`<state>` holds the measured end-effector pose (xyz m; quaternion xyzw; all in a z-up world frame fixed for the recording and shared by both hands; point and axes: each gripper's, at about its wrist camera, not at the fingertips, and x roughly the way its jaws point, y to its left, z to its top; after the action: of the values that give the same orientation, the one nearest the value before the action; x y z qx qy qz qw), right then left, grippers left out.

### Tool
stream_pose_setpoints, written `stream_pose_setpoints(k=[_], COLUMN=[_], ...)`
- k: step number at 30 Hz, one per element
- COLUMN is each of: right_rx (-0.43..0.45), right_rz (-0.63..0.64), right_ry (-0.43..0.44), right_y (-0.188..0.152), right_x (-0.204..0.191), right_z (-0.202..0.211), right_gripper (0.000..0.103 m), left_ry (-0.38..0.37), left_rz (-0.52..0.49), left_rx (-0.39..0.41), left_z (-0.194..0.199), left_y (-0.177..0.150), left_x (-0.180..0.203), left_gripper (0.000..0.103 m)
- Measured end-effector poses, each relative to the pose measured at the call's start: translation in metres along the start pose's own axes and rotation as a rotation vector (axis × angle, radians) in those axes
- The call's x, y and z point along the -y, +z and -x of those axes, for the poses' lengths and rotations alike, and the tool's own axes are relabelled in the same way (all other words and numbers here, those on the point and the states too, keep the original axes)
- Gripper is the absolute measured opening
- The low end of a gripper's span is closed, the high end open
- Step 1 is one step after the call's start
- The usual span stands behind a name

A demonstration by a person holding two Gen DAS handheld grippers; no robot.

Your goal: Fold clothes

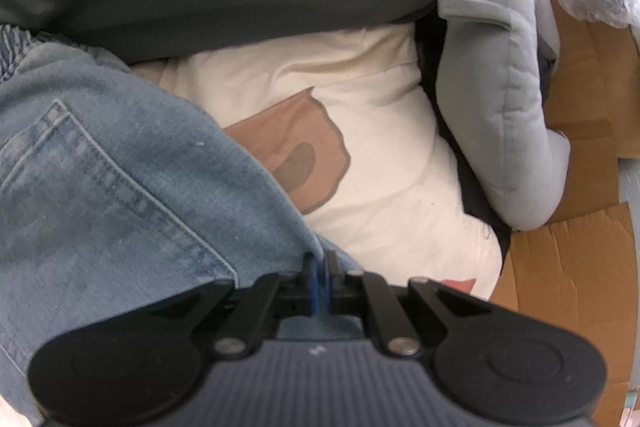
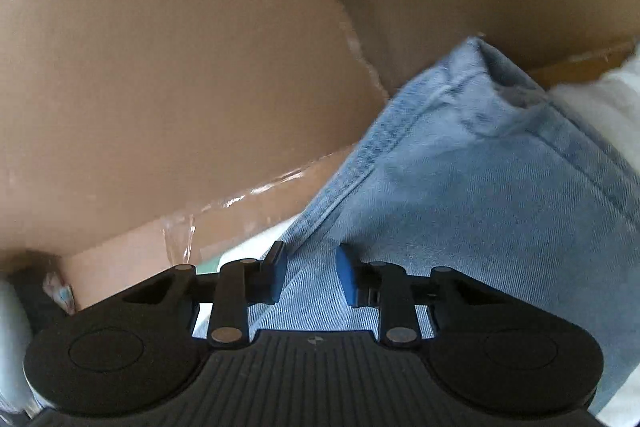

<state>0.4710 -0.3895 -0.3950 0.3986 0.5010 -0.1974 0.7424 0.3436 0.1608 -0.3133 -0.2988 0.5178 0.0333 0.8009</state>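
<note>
My left gripper is pinching the jeans edge over the white pillow; my right gripper is hovering spread over denim beside the cardboard box.

No words, numbers or brand names can be read anywhere in either wrist view. The only sign-like mark is a tiny pale emblem on the ribbed dark-grey body of the left gripper, and a matching one sits on the ribbed body of the right gripper, both too small to make out. The cream padded quilt carries a brown printed shape with a grey oval inside it, a picture and not lettering
</note>
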Motion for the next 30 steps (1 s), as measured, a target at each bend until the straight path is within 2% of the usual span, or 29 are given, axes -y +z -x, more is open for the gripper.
stream_pose_setpoints(k=[3,5,9,13,15,17,19,21,23,25,30], right_rx=[0.024,0.032,0.024,0.010,-0.006,-0.014,-0.010,0.006,0.017,0.010,-0.029], right_rz=[-0.058,-0.044,0.030,0.061,0.068,0.045,0.021,0.026,0.036,0.040,0.015], right_ry=[0.009,-0.010,-0.131,-0.185,-0.191,-0.180,-0.182,-0.206,-0.238,-0.239,-0.141], right_y=[0.001,0.000,-0.003,-0.004,-0.002,0.000,0.000,-0.004,-0.008,-0.010,-0.008], right_x=[0.007,0.003,-0.017,-0.023,-0.027,-0.029,-0.031,-0.035,-0.038,-0.036,-0.018], right_z=[-0.002,-0.004,-0.003,-0.007,-0.009,-0.011,-0.013,-0.014,-0.013,-0.011,-0.007], right_gripper=[0.032,0.032,0.033,0.034,0.040,0.055,0.056,0.047,0.033,0.027,0.036], left_ry=[-0.002,-0.003,-0.018,-0.024,-0.022,-0.021,-0.020,-0.024,-0.029,-0.035,-0.040], left_rz=[-0.001,-0.005,-0.006,0.009,0.018,0.015,0.013,0.018,0.021,0.020,0.011], left_rx=[-0.003,-0.002,-0.005,-0.001,0.005,0.006,0.008,0.009,0.008,0.006,0.003], left_z=[-0.019,-0.025,-0.026,-0.025,-0.023,-0.024,-0.025,-0.026,-0.026,-0.025,-0.024], left_y=[0.005,0.006,0.004,0.005,0.005,0.004,0.003,0.004,0.003,0.003,0.005], left_x=[-0.001,-0.001,-0.003,-0.006,-0.008,-0.008,-0.007,-0.008,-0.007,-0.009,-0.011], left_gripper=[0.003,0.003,0.003,0.003,0.003,0.003,0.003,0.003,0.003,0.003,0.003])
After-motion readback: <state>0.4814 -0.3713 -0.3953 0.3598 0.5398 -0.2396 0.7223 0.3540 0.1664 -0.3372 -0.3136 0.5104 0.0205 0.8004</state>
